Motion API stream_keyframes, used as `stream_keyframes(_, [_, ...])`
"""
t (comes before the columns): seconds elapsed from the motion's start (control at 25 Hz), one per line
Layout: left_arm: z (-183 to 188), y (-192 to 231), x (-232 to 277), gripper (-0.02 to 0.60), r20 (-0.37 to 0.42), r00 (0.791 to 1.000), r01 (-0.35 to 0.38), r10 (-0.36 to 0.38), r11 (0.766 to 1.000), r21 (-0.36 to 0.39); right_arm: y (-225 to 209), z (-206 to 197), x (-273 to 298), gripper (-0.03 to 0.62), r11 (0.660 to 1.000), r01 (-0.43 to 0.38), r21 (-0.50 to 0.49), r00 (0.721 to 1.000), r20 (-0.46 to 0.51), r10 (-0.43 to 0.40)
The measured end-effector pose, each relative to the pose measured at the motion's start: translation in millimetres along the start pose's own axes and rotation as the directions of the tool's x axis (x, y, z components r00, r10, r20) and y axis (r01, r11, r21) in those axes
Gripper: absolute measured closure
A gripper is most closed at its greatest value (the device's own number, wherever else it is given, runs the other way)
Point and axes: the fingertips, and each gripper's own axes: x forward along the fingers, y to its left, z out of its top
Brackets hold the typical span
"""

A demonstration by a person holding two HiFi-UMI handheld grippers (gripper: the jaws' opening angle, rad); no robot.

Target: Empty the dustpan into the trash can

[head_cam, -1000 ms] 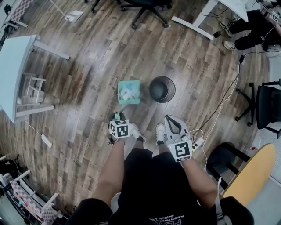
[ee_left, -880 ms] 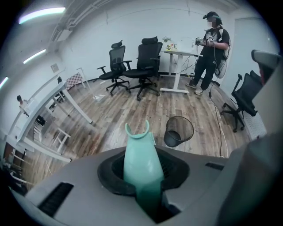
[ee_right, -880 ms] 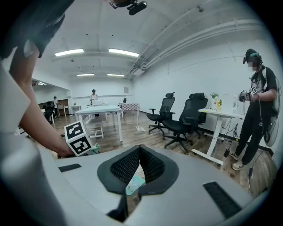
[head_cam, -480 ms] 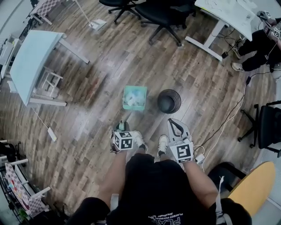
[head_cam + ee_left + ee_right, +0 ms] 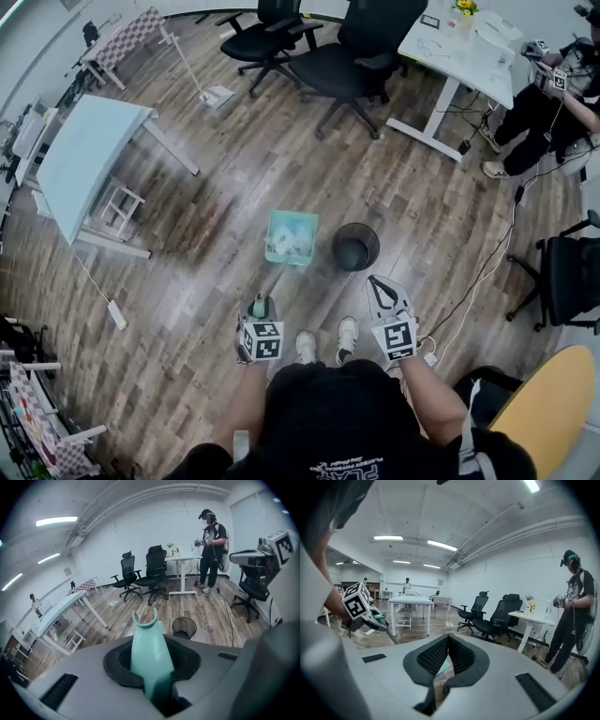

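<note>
My L tongs (image 5: 260, 311) are clenched on the teal dustpan handle (image 5: 149, 654). From the head view, the dustpan (image 5: 292, 236), w/ pale scraps in it, is over the wood floor (image 5: 187, 206), just left of the black trash can (image 5: 355, 247). My R tongs (image 5: 382, 287) are clenched, nothing between them.

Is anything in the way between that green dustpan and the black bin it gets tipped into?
Nothing visible. The dustpan is just beside the trash can, with only bare wood floor between them; the left hand-held gripper holds its handle.
</note>
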Motion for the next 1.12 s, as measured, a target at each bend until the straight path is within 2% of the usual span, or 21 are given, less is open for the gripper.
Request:
stream_keyframes(0.16, [5, 6, -17, 0.483, 0.055, 0.998, 0.034, -0.036, 0.999, 0.039, 4, 6, -14, 0.571, 0.998, 0.068, 0.007, 0.998, -0.001, -0.068])
stream_keyframes(0.32, [12, 13, -28, 0.483, 0.105, 0.991, 0.063, -0.080, 0.985, 0.158, 15, 11, -21, 0.570, 0.987, 0.146, 0.059, 0.989, 0.005, -0.147])
stream_keyframes(0.48, [23, 12, -29, 0.483, 0.148, 0.981, 0.076, -0.126, 0.949, 0.306, 20, 19, -26, 0.571, 0.972, 0.214, 0.092, 0.976, 0.016, -0.216])
stream_keyframes(0.64, [33, 7, -31, 0.483, 0.178, 0.971, 0.075, -0.163, 0.905, 0.418, 24, 21, -40, 0.571, 0.960, 0.265, 0.094, 0.963, 0.021, -0.268])
stream_keyframes(0.8, [44, -6, -27, 0.482, 0.202, 0.958, 0.066, -0.203, 0.843, 0.534, 27, 11, -54, 0.571, 0.946, 0.308, 0.102, 0.951, -0.007, -0.309])
stream_keyframes(0.92, [45, -14, -25, 0.480, 0.207, 0.952, 0.051, -0.226, 0.782, 0.621, 35, 10, -61, 0.571, 0.937, 0.331, 0.111, 0.943, -0.012, -0.331])
stream_keyframes(1.0, [44, -20, -23, 0.479, 0.206, 0.949, 0.035, -0.238, 0.731, 0.681, 40, 13, -64, 0.571, 0.934, 0.335, 0.122, 0.942, -0.009, -0.337])
stream_keyframes(1.12, [46, -36, -19, 0.476, 0.204, 0.945, 0.007, -0.257, 0.638, 0.770, 43, 10, -68, 0.571, 0.932, 0.339, 0.130, 0.940, -0.012, -0.341])
